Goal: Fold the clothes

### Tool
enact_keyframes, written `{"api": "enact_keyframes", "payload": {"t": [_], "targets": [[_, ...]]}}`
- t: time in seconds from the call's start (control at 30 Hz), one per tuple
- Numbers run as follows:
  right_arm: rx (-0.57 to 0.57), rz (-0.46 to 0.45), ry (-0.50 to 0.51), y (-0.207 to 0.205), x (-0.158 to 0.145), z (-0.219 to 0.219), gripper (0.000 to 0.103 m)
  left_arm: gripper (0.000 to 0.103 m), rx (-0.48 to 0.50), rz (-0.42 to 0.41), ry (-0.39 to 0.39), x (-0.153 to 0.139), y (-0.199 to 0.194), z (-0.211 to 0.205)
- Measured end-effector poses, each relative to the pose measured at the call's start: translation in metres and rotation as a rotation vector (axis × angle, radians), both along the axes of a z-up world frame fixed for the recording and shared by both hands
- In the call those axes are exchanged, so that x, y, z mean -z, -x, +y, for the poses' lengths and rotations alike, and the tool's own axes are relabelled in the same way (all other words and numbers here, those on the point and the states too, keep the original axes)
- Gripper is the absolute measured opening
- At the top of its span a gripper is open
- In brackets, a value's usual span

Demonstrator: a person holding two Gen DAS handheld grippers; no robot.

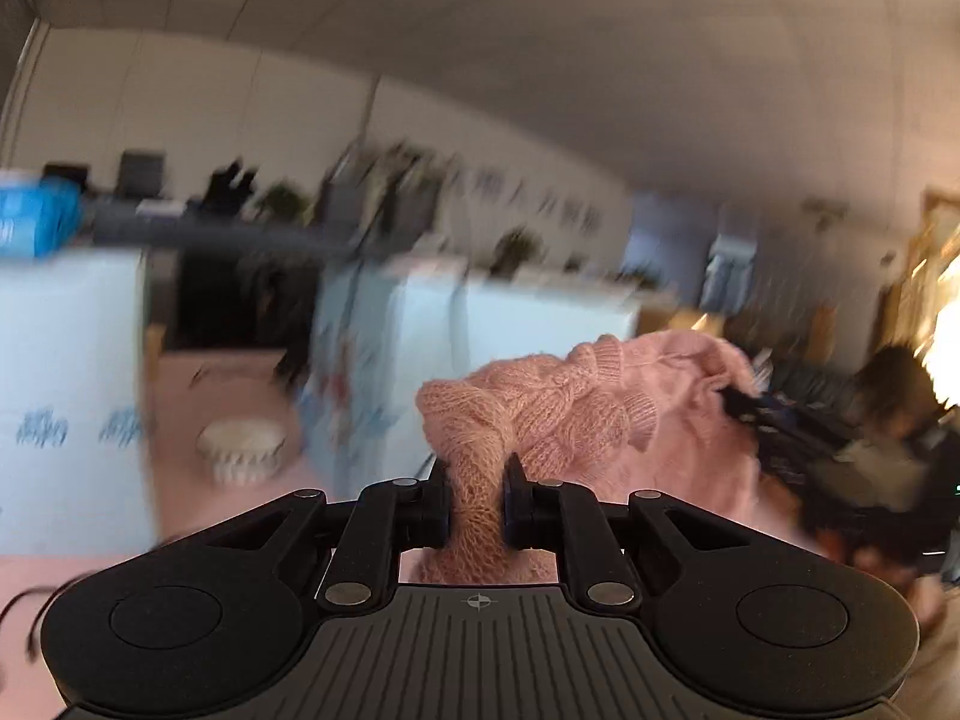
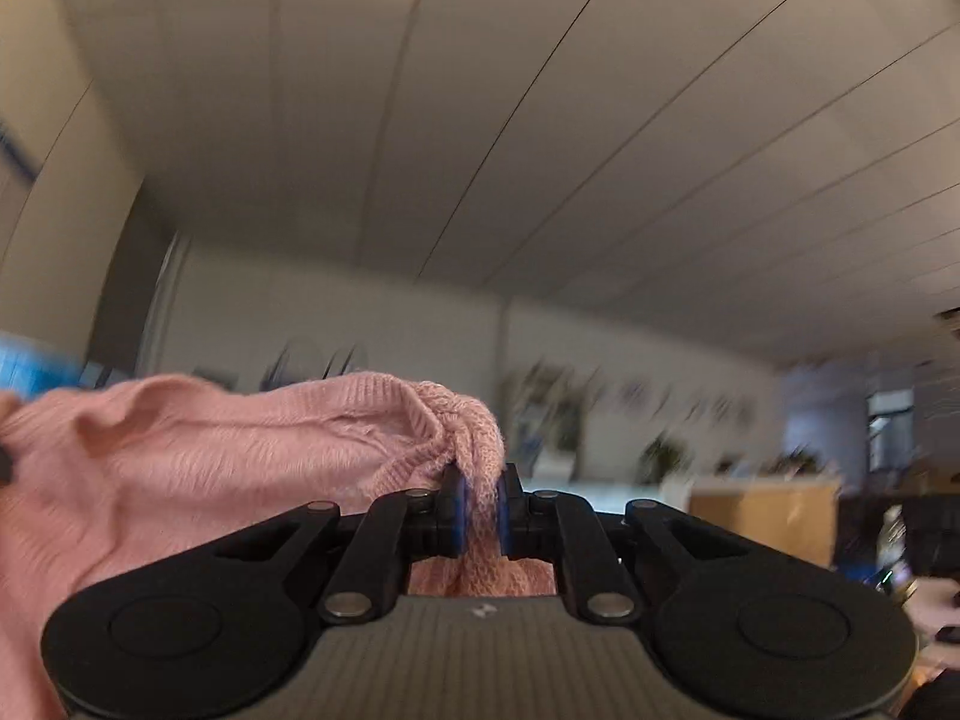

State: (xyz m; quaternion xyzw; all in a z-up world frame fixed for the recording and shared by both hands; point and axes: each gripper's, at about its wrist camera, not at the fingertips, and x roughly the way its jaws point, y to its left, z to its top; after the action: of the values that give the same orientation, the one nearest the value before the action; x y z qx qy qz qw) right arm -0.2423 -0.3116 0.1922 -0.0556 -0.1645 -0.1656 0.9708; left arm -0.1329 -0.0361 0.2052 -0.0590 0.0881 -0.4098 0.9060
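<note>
**Pink sweater held up by both grippers**

Left wrist view, L to R: blurred room w/ pale partition panels [image 1: 72, 372], a blue box [image 1: 36, 222] on top at far left, dark shelf w/ plants behind. Lower down, a pinkish table [image 1: 180, 396] w/ a small white ribbed bowl [image 1: 243, 450] on it. Centre: left gripper [image 1: 477, 501], jaws nearly closed, pads pinching a bunched fold of the pink sweater [image 1: 576, 414]. Knit rises between the fingers, spreads up and to the right in the air, cable pattern and ribbed edge visible. At the sweater's right end a dark blurred shape, the right gripper [image 1: 750, 405], meets the fabric; too smeared to read its jaws from here. Far right: blurred person [image 1: 888, 384] against bright glare.

Right wrist view, L to R: sweater [image 2: 198, 450] fills the lower left, stretched as a loose sheet from the left edge toward centre, clear of any surface. Right gripper [image 2: 480, 504] at centre, jaws nearly closed, blue-edged pads clamped on a gathered strand of knit, which hangs down behind the fingers too. This view tilts up: mostly panelled ceiling [image 2: 480, 120], then a pale wall w/ blurred plants, a wooden counter [image 2: 762, 510] at right, dark clutter at far right edge.

Sweater hangs between both grippers, one end in each.
</note>
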Motion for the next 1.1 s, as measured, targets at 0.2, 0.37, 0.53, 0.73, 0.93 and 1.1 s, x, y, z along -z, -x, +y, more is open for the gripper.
{"api": "enact_keyframes", "payload": {"t": [0.2, 0.37, 0.53, 0.73, 0.93, 1.1], "targets": [[-0.172, 0.004, 0.053, -0.019, -0.034, 0.063, 0.013, 0.014, 0.013, -0.033, 0.163, -0.016, 0.063, 0.032], [-0.589, 0.527, 0.06, -0.112, 0.011, 0.144, 0.029, 0.017, -0.236, 0.176, 0.165, 0.027, 0.055, 0.097], [-0.789, 0.817, 0.014, -0.164, 0.067, 0.194, 0.062, 0.065, -0.545, 0.62, 0.165, 0.116, 0.032, 0.203], [-0.839, 0.688, -0.086, -0.141, 0.058, 0.136, 0.098, 0.091, -0.642, 0.6, 0.126, 0.119, 0.034, 0.248], [-0.738, 0.733, -0.21, -0.116, 0.057, 0.049, 0.099, 0.1, -0.487, 0.45, -0.027, 0.104, -0.005, 0.231], [-0.519, 0.901, -0.312, -0.11, 0.105, -0.025, 0.099, 0.1, -0.398, 0.487, -0.223, 0.116, -0.084, 0.17]]}}
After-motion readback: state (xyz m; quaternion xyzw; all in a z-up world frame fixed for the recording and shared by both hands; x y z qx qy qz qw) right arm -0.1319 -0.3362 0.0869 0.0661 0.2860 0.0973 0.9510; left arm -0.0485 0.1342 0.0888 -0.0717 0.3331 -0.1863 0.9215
